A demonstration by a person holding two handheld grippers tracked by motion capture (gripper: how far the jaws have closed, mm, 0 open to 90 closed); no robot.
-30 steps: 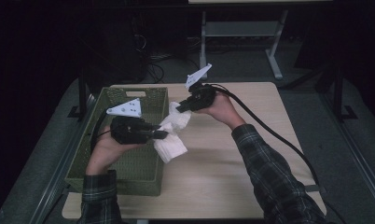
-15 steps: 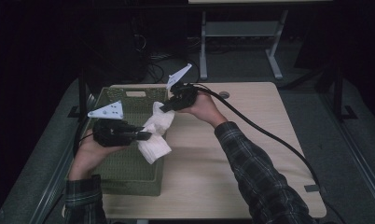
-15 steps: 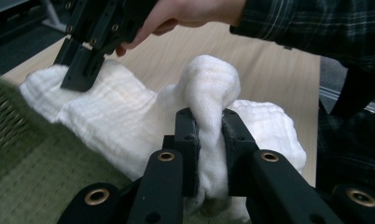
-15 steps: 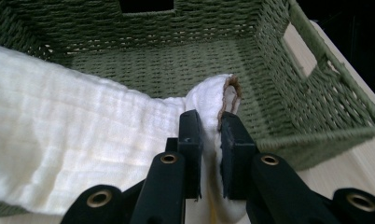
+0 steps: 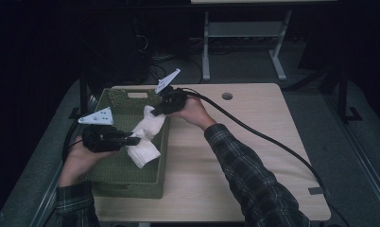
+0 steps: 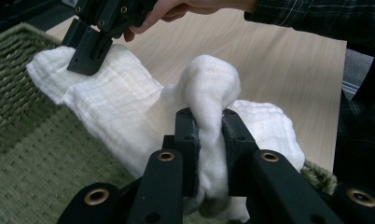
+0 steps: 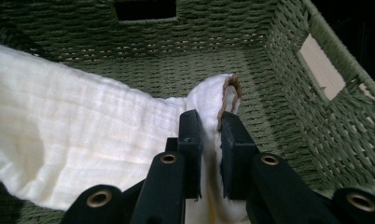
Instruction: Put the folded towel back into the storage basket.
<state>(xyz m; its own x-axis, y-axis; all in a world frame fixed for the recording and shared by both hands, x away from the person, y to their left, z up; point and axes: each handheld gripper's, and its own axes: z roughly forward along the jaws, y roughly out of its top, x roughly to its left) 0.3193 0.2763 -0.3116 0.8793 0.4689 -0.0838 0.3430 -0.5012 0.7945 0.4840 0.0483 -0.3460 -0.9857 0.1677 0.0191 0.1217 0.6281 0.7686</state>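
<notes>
High view: both grippers moved left since a second ago, from above the table edge of the basket (image 5: 113,169) to above its inside. White cloth (image 5: 145,137) now hanging over the green basket's right wall rather than over bare table (image 5: 254,142). Left gripper (image 5: 131,140) pinching the cloth's lower bunch, right gripper (image 5: 156,112) pinching its upper corner near the basket's far right corner. Cables trailing off both, the right one across the table.

Left gripper view: jaws pressed together on a raised fold of cloth (image 6: 209,93), fabric squeezed between the pads. Seen here, not from above: the right gripper (image 6: 85,58) clamped on the far end of the cloth, a hand (image 6: 185,7) behind it, basket weave (image 6: 31,140) at left, tabletop beyond.

Right gripper view: jaws closed on a cloth (image 7: 73,135) corner with a brown-stitched hem loop (image 7: 230,93), a detail unseen elsewhere. Cloth stretching away left above the basket floor (image 7: 176,74); handle cut-outs visible in the far and right walls.
</notes>
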